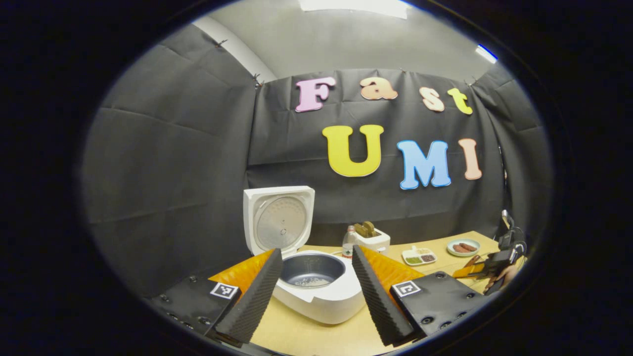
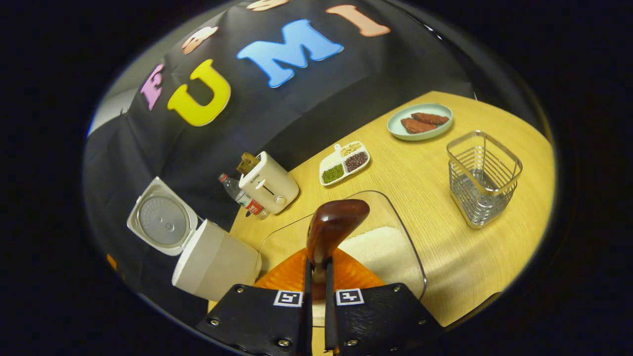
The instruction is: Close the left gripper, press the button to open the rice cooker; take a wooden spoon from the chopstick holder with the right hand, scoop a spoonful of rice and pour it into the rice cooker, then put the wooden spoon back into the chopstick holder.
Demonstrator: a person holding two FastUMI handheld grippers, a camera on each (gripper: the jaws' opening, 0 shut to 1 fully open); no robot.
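Note:
The white rice cooker (image 1: 321,296) stands with its lid (image 1: 279,220) up, and a little rice lies in the grey inner pot (image 1: 311,271). My left gripper (image 1: 316,253) hovers in front of it, open, with the pot seen between its fingers. My right gripper (image 2: 316,269) is shut on the handle of the wooden spoon (image 2: 336,225), whose bowl hangs over a clear container (image 2: 395,212) holding white rice (image 2: 378,252). The wire chopstick holder (image 2: 482,178) stands empty on the table to the right. The cooker (image 2: 212,262) sits to the left of the container.
A white toaster (image 2: 269,183) and a small bottle (image 2: 240,195) stand at the back by the wall. A divided dish of beans (image 2: 343,162) and a plate with sausages (image 2: 420,121) lie on the wooden table (image 2: 470,257). The other gripper (image 1: 482,269) and a hand appear at far right.

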